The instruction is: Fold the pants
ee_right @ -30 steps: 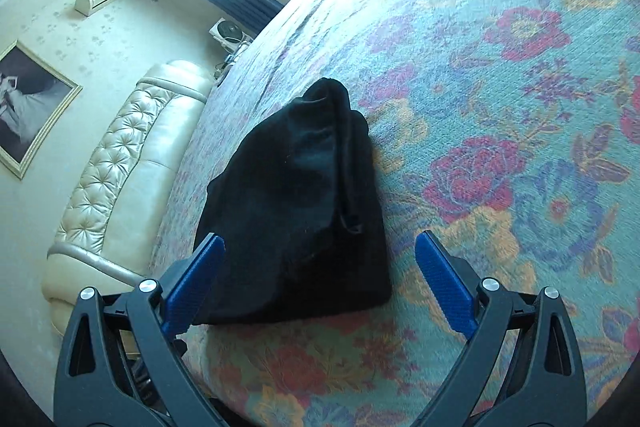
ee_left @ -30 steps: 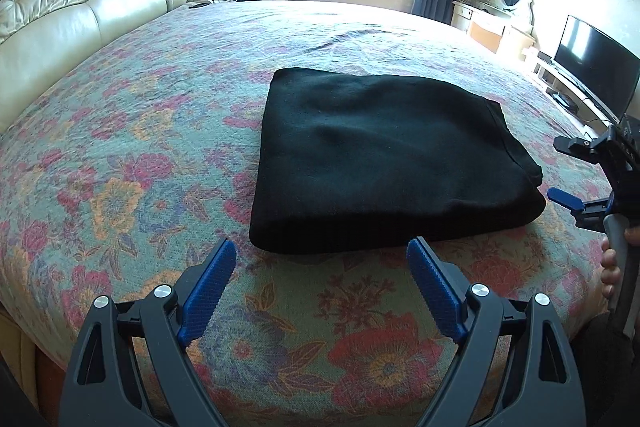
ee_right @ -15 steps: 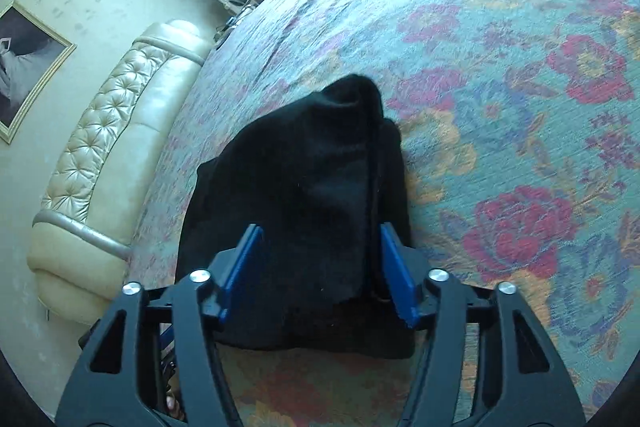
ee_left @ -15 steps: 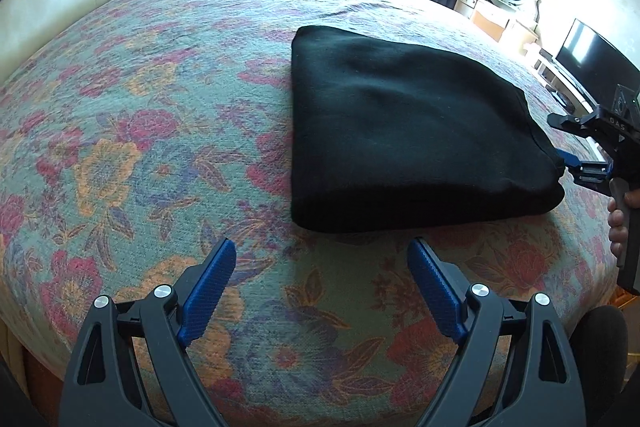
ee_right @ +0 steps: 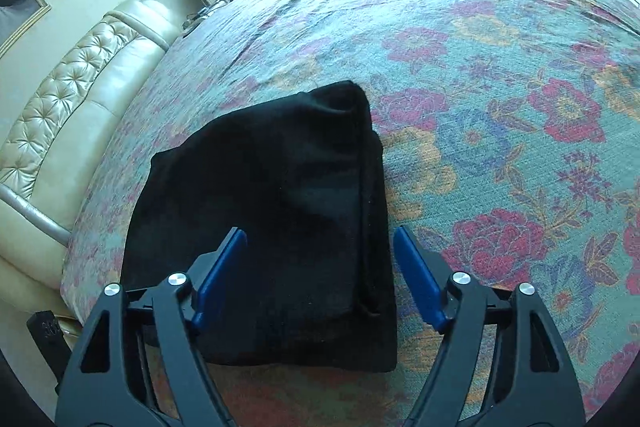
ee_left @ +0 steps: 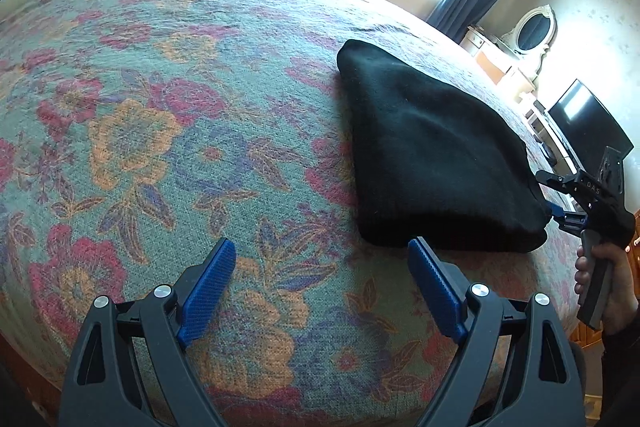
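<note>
Pants: black pants (ee_right: 280, 211) lay folded on the floral bed (ee_left: 160, 147), frame centre.
Right gripper (ee_right: 320, 275): fingers, just narrowed, spread astride the bundle's edge, not pinching.
Left gripper (ee_left: 320, 287): fingers spread, empty, having slid left.
Meaning: folding looked finished.

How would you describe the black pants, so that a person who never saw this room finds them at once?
A large bed with a floral bedspread fills the room. On it, near the edge, lies the pants, folded into a thick, flat bundle. It is the only plain black thing on the colourful cover.
</note>
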`<action>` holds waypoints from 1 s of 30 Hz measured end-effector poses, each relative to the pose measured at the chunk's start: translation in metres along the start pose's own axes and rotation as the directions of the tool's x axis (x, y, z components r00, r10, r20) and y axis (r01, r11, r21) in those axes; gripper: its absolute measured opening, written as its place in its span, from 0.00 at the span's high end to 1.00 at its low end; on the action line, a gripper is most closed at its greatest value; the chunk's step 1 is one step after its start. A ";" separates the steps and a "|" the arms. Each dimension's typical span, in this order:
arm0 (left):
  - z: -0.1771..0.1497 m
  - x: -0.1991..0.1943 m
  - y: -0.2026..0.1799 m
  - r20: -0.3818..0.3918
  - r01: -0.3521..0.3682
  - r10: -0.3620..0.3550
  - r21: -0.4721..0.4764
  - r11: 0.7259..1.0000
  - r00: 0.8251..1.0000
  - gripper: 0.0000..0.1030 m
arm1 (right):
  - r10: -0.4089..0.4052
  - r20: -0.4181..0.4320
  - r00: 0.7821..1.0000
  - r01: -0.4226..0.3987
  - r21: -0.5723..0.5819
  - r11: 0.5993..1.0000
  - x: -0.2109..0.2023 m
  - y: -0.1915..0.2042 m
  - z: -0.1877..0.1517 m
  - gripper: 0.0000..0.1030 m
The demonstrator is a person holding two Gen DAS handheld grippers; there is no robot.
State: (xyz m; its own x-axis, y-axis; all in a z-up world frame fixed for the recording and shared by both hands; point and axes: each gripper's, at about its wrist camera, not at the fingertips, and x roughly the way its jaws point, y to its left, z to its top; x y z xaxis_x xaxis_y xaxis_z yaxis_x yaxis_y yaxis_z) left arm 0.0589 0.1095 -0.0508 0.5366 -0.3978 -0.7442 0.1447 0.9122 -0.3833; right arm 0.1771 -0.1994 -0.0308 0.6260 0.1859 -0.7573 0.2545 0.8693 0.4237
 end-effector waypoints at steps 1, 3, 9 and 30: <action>0.001 0.001 0.002 -0.010 0.006 -0.006 -0.007 1.000 1.000 0.16 | 0.004 0.017 1.000 -0.004 0.010 1.000 -0.003 -0.003 -0.002 0.15; 0.003 0.003 0.003 -0.031 -0.002 0.002 -0.001 1.000 1.000 0.16 | 0.014 0.029 0.999 -0.014 0.011 1.000 -0.007 -0.005 -0.004 0.13; 0.003 0.016 -0.014 -0.081 -0.131 0.141 0.125 0.984 0.987 0.16 | 0.034 -0.015 0.999 -0.034 0.029 0.999 -0.001 -0.013 -0.021 0.12; -0.005 0.041 -0.036 -0.067 -0.289 0.315 0.254 0.923 0.947 0.05 | 0.099 -0.055 0.994 -0.096 0.062 0.993 0.003 -0.014 -0.059 0.12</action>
State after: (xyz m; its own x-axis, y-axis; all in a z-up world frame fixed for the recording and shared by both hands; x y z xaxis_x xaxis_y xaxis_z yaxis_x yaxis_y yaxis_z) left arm 0.0719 0.0600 -0.0700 0.4978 -0.0957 -0.8620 0.1898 0.9818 0.0006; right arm 0.1319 -0.1838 -0.0684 0.6066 0.2960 -0.7378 0.2388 0.8174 0.5243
